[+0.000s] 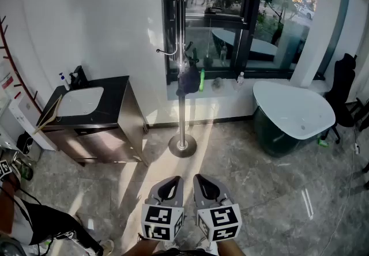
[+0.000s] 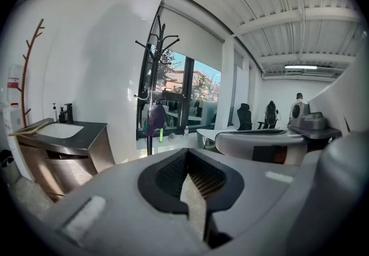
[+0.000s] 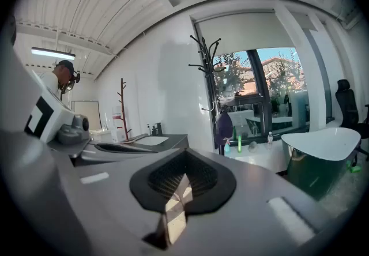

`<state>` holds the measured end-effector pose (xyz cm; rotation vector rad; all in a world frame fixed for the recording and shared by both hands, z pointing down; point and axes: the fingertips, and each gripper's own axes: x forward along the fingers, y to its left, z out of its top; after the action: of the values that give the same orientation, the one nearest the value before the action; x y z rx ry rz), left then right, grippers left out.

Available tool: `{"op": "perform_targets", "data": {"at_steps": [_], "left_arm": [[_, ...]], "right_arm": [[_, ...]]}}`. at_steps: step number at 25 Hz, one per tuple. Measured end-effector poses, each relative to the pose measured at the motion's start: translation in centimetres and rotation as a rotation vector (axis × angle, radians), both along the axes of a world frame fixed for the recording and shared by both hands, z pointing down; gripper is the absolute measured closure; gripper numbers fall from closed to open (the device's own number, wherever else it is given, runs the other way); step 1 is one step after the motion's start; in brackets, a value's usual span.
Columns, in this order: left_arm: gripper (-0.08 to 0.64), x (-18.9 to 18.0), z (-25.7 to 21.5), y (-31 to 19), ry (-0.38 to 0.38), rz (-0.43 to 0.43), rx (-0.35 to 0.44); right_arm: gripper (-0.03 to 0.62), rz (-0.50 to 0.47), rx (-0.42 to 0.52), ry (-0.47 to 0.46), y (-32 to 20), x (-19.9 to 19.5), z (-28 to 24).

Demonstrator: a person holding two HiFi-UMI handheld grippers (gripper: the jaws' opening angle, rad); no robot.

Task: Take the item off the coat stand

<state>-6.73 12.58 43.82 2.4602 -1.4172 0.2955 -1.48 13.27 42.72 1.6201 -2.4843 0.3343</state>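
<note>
The coat stand [image 1: 182, 76] is a chrome pole on a round base, standing in front of the window. A dark item [image 1: 188, 81] hangs from a low hook, halfway up the pole. Both grippers are low in the head view, well short of the stand. My left gripper [image 1: 172, 182] and right gripper [image 1: 203, 181] sit side by side, both shut with nothing in them. The left gripper view has the stand [image 2: 150, 93] and the item [image 2: 155, 120] far ahead, beyond its shut jaws [image 2: 193, 191]. In the right gripper view the item [image 3: 223, 127] hangs far past the shut jaws [image 3: 176, 191].
A dark vanity with a white sink [image 1: 86, 102] stands left of the stand. A white table on a dark green base [image 1: 294, 112] and a black office chair [image 1: 342, 89] are at the right. A person [image 1: 34, 226] is at lower left. Bottles line the window sill [image 1: 239, 79].
</note>
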Motion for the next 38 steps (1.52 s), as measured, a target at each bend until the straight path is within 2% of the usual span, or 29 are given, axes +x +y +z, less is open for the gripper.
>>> {"op": "perform_targets", "data": {"at_steps": [7,13,19,28,38], "left_arm": [[0.555,-2.7,0.7,-1.1,0.004,0.047,-0.014],[0.555,-5.2,0.8,-2.5,0.026,0.072,-0.006],[0.555,-6.1,1.0,-4.3,0.040,0.076,0.001],[0.555,-4.6,1.9,-9.3,-0.007,0.070,-0.015],[0.555,0.6,0.9,-18.8,-0.013,0.023,-0.012]], "right_arm": [[0.588,0.041,-0.010,-0.033,-1.2,-2.7,0.6],[0.588,0.082,0.007,-0.017,-2.2,-4.9,0.3],[0.588,0.087,0.006,-0.009,-4.0,-5.7,0.8],[0.588,0.068,0.008,-0.024,-9.4,-4.3,1.7],[0.588,0.013,0.019,-0.016,-18.8,0.8,1.1]]}}
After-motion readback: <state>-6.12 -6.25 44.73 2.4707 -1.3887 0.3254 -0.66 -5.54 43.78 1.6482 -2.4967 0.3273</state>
